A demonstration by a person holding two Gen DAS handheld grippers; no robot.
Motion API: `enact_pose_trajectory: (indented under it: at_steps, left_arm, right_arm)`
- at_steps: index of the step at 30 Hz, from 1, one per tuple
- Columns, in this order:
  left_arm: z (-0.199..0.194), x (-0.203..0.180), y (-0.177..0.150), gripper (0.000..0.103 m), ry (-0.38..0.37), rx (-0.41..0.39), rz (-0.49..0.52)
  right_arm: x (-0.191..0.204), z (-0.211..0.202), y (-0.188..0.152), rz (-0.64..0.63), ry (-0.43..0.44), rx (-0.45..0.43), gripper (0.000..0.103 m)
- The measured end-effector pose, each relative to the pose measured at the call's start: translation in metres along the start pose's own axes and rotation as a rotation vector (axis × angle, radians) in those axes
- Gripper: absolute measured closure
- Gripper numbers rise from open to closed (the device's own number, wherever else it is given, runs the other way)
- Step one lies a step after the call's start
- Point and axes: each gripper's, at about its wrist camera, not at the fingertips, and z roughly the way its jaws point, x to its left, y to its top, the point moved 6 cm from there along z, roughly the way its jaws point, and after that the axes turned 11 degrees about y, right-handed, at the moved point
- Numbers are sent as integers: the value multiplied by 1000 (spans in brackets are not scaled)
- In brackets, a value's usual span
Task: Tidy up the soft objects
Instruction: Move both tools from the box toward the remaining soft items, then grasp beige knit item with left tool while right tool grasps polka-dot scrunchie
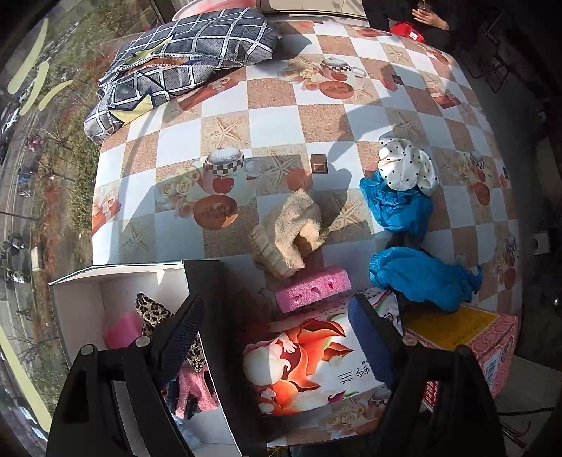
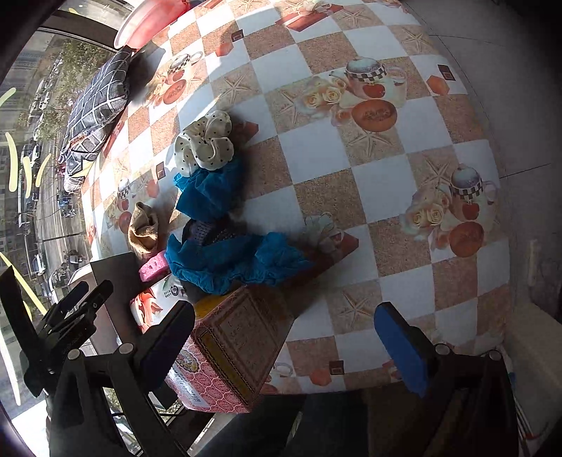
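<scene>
In the left wrist view my left gripper (image 1: 277, 337) is open and empty above a flowered box lid (image 1: 298, 365), beside an open white box (image 1: 84, 298) holding a leopard-print scrunchie (image 1: 152, 309) and pink sponges (image 1: 121, 328). A pink sponge (image 1: 312, 287), a beige sock (image 1: 286, 233), two blue cloths (image 1: 418, 274) and a polka-dot scrunchie (image 1: 407, 163) lie on the table. My right gripper (image 2: 284, 341) is open and empty near the table's front edge, over a pink patterned box (image 2: 228, 358). The blue cloths (image 2: 228, 260), scrunchie (image 2: 205, 142), sock (image 2: 142, 228) and sponge (image 2: 152, 269) lie beyond it.
A checked tablecloth (image 1: 316, 119) covers the table. Two grey grid-pattern pillows (image 1: 189, 45) lie at the far left by a window. A pink basin (image 2: 151, 21) stands at the far edge. A person's hand (image 1: 430, 17) shows at the far right.
</scene>
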Motion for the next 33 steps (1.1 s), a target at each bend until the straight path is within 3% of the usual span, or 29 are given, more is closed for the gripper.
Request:
enact_pose_trajectory:
  at_steps: [5, 12, 18, 22, 26, 30, 33]
  left_arm:
    - [26, -9, 20, 17, 49, 40, 25]
    - [58, -17, 39, 17, 88, 88, 36]
    - [75, -21, 42, 17, 93, 136, 34]
    - [83, -19, 43, 17, 87, 149, 4]
    - [94, -19, 45, 17, 93, 171, 6]
    - [103, -18, 49, 17, 90, 193, -19]
    - [109, -23, 53, 17, 95, 184, -8]
  right_arm:
    - [-5, 14, 14, -11, -22, 38, 0]
    - [14, 35, 60, -82, -46, 52, 0]
    - [45, 60, 104, -151, -51, 57, 0]
    - [60, 72, 128, -177, -69, 6, 0]
    - [69, 104, 142, -188, -63, 39, 0]
    - [62, 131, 153, -213, -141, 51, 0]
    - [38, 124, 158, -187, -198, 14, 0]
